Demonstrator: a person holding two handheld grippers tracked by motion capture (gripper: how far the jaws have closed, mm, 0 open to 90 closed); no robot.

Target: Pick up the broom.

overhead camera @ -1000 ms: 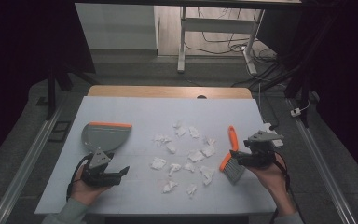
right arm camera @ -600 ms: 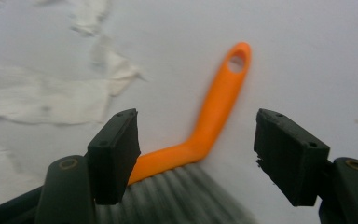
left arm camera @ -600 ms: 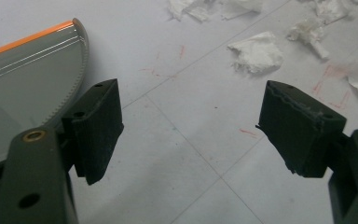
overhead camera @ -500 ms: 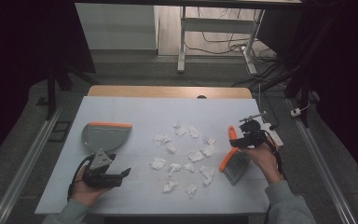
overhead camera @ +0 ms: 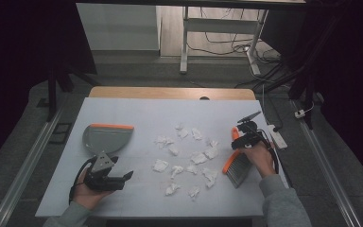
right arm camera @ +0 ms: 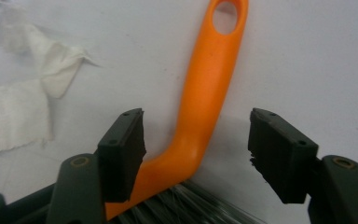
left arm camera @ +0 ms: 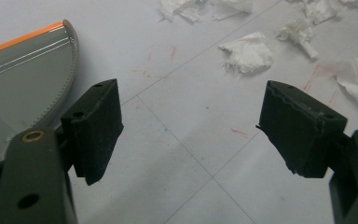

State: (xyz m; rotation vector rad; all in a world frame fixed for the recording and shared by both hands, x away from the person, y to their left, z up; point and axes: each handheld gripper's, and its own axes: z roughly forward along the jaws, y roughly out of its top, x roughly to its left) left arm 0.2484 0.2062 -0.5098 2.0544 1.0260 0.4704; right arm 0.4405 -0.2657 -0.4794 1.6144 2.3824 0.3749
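Near the right edge of the counter [overhead camera: 137,111], the right gripper [right arm camera: 196,154] stands spread around the curved orange plastic handle of a small hand brush [right arm camera: 205,93]. Its jaws have just been closing, yet a clear gap shows on the far side and the near pad looks just beside the handle, not pressing it. In the high view the same gripper [overhead camera: 246,140] sits over the handle, with the grey bristle head [overhead camera: 240,171] fanned toward the front edge.

By my reading, the brush is light and its handle stiff, smooth and likely a little slippery, so the pads should meet it squarely. The best hold looks to be the straight stretch just above the bend, where the handle is evenly wide; nearer the bristles it curves and could twist out. The bristles are soft and will flex, so they give no purchase.

Left of the brush, scattered scraps of white crumpled tissue paper [overhead camera: 198,157] lie across the middle of the counter; these are nearly weightless and would drift at a quick sweep.

Toward the front left corner, the left gripper [overhead camera: 118,178] rests spread and empty, just in front of the grey plastic dustpan with an orange lip [overhead camera: 106,138].
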